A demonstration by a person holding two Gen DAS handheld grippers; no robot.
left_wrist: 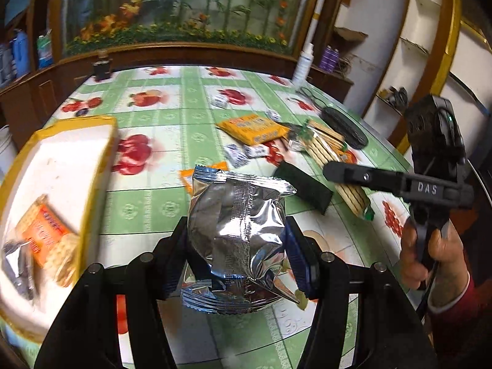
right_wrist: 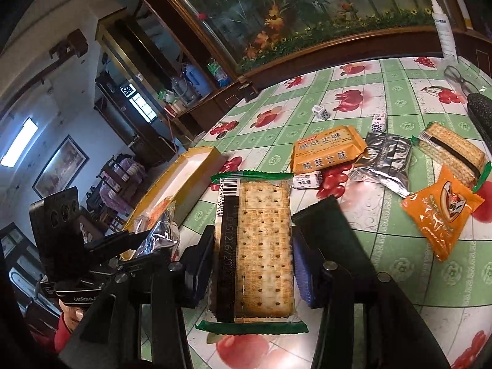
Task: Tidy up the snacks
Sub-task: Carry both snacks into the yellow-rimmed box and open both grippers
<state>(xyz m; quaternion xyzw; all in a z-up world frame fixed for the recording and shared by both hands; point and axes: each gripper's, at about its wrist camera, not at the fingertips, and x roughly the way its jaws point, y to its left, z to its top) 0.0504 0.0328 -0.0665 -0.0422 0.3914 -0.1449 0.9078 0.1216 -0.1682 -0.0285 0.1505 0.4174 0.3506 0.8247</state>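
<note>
My left gripper [left_wrist: 236,240] is shut on a silver foil snack packet [left_wrist: 236,230], held above the tablecloth just right of a white box with a yellow rim [left_wrist: 101,160]. The box holds an orange cracker packet [left_wrist: 46,236] and a foil packet [left_wrist: 18,261]. My right gripper [right_wrist: 252,233] is shut on a clear packet of square crackers with green ends [right_wrist: 258,246], both pads pressed on its long sides. In the right wrist view the left gripper [right_wrist: 147,240] with its silver packet [right_wrist: 160,230] hangs beside the box [right_wrist: 196,156]. A hand in a red sleeve [left_wrist: 430,255] holds the right gripper [left_wrist: 310,166].
Loose on the fruit-print tablecloth [right_wrist: 399,101] lie an orange packet [right_wrist: 326,147], a silver packet [right_wrist: 384,160], a second cracker pack [right_wrist: 452,150], a small orange sachet [right_wrist: 439,212] and small wrapped candies [right_wrist: 319,112]. A black case [right_wrist: 482,110] and a spray bottle [right_wrist: 442,30] stand at the far right.
</note>
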